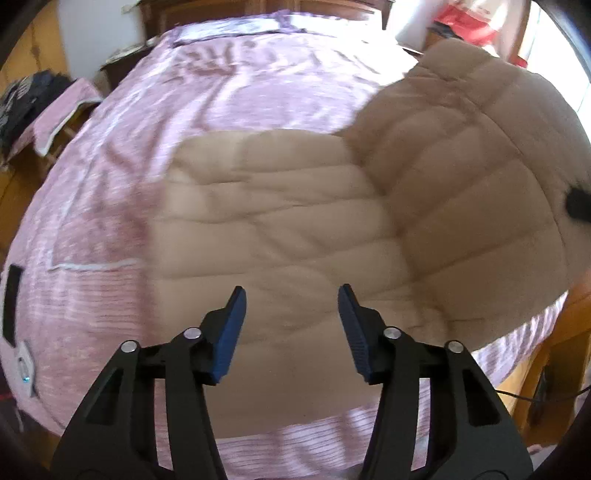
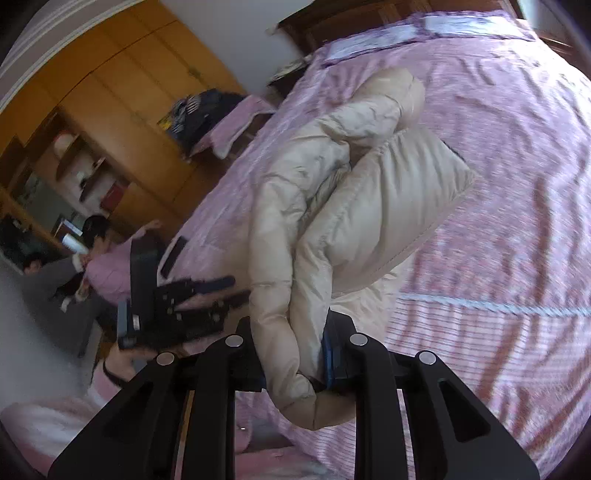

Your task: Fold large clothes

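A beige quilted puffer jacket point(image 1: 295, 229) lies on the pink bed point(image 1: 110, 177). Its right part is lifted and folded over toward the left point(image 1: 461, 155). My left gripper point(image 1: 291, 325) is open and empty, hovering above the jacket's near part. My right gripper point(image 2: 293, 354) is shut on a bunched edge of the jacket point(image 2: 332, 206) and holds it up above the bed point(image 2: 498, 184). The left gripper also shows in the right wrist view point(image 2: 177, 299), low at the left beside the raised fabric.
A chair with dark clothes and a pink cloth point(image 1: 40, 107) stands left of the bed. A dark phone-like object point(image 1: 11, 302) lies on the bed's left edge. A wooden wardrobe point(image 2: 110, 110) lines the wall. A wooden headboard point(image 1: 258, 11) is at the far end.
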`<state>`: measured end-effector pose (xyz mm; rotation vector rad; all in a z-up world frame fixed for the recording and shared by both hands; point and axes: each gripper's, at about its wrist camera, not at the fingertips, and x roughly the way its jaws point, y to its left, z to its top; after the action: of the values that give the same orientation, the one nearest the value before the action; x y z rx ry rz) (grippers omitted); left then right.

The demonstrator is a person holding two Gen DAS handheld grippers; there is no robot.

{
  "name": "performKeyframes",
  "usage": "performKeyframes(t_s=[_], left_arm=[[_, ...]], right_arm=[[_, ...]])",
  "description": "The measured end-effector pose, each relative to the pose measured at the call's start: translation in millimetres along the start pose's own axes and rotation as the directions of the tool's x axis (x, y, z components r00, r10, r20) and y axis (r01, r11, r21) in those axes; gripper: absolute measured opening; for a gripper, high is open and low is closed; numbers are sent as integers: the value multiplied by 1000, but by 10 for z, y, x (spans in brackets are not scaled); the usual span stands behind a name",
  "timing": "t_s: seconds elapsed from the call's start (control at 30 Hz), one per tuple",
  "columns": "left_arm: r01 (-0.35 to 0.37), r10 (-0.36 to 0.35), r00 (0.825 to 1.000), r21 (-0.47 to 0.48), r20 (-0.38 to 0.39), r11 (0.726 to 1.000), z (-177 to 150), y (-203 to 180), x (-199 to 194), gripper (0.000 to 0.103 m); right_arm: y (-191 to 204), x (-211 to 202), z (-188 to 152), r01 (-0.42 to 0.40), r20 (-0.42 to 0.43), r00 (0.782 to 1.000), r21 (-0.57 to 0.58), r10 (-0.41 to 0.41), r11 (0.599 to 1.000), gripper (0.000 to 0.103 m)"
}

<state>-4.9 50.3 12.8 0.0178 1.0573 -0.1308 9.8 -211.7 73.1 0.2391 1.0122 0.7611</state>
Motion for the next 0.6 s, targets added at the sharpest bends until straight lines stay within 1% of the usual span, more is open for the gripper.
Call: performKeyframes(t_s=[0.07,0.17,0.27,0.33,0.5,0.6], left_arm=[[-24,23,999,-40,-25,999,8,234,-2,42],[-6,3,999,-101,-39,995,10,499,38,37],[11,-16,999,-139,-32,990,30,642,51,37],[9,-13,1000,-151,-24,989,29,695,42,37],[-3,-2,1000,-160,-29,987,-5,806,62,37],[-7,1,999,-167,-37,986,-27,865,75,37]], right_arm=[[112,137,73,-29,-28,999,-15,29,999,22],[261,335,146,-41,-59,998,-43,38,998,22],[399,619,185,-63,-110,992,-67,56,996,22],[462,786,196,-67,-139,989,-78,56,995,22],[544,1320,183,-50,-214,976,-73,34,996,22],[570,1523,180,-40,-240,971,-83,19,996,22]])
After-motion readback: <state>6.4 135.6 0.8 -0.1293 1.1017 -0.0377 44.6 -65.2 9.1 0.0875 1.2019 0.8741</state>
